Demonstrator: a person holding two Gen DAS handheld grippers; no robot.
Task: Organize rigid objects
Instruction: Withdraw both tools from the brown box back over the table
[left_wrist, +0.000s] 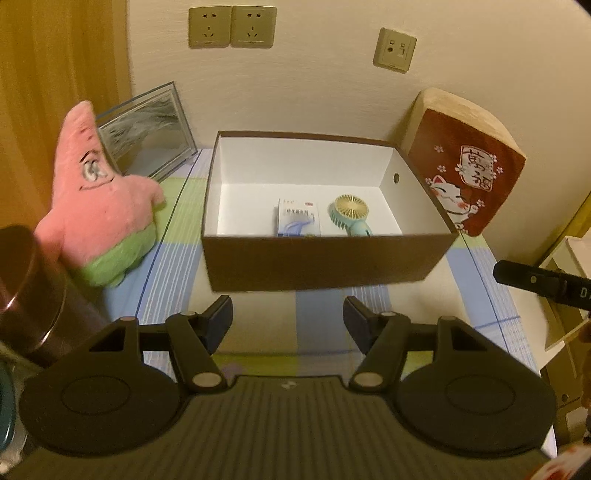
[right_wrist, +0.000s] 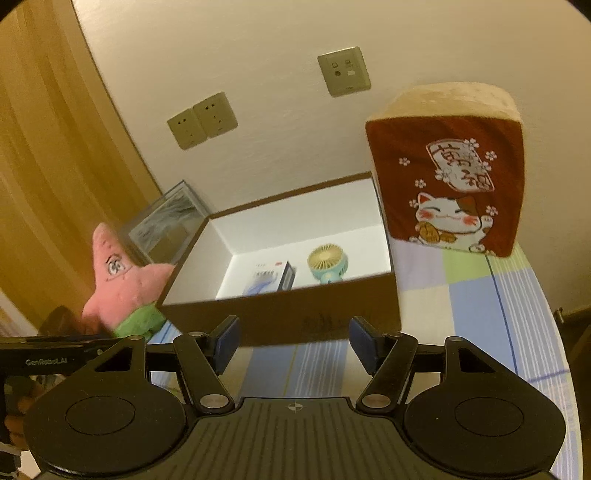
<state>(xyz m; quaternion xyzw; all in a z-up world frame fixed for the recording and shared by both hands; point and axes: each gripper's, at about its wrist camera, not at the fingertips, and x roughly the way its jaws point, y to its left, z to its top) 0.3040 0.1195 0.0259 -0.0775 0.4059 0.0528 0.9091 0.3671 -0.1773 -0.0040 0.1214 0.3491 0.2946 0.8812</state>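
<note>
Item 1, dark cylindrical container (left_wrist: 26, 288): at 9 o'clock of the left wrist view; blurred, contents not legible.

Item 2, pink star plush (left_wrist: 99, 206): at 10 o'clock, standing just left of the box; soft, so judged outside the sort.

Item 3, framed picture (left_wrist: 147, 129): behind the plush at 11 o'clock, leaning on the wall; rigid, probably glazed and fragile; best taken by its side edges, never the face.

Item 4, brown box (left_wrist: 325, 262): centre of the checked surface (left_wrist: 166, 280), open-topped, white inside; stiff card, likely light.

Item 5, medicine carton (left_wrist: 297, 218): on the box floor, near wall, left of the fan; light, stiff, crushable; grip across its narrow sides.

Item 6, mint handheld fan (left_wrist: 349, 214): on the box floor, beside the carton, handle toward 5 o'clock; hard smooth plastic, light, possibly slippery; the handle is the sounder hold, the grille the weaker.

Item 7, red lucky-cat cushion (left_wrist: 469, 166): at 2 o'clock, upright, close beside the box's right wall; soft.

Item 8, left claw (left_wrist: 288, 321): jaws wide apart, nothing between them, clear of the box front.

Item 9, right claw (right_wrist: 294, 341): jaws parted moderately wide, empty, short of the box; touching nothing.
</note>
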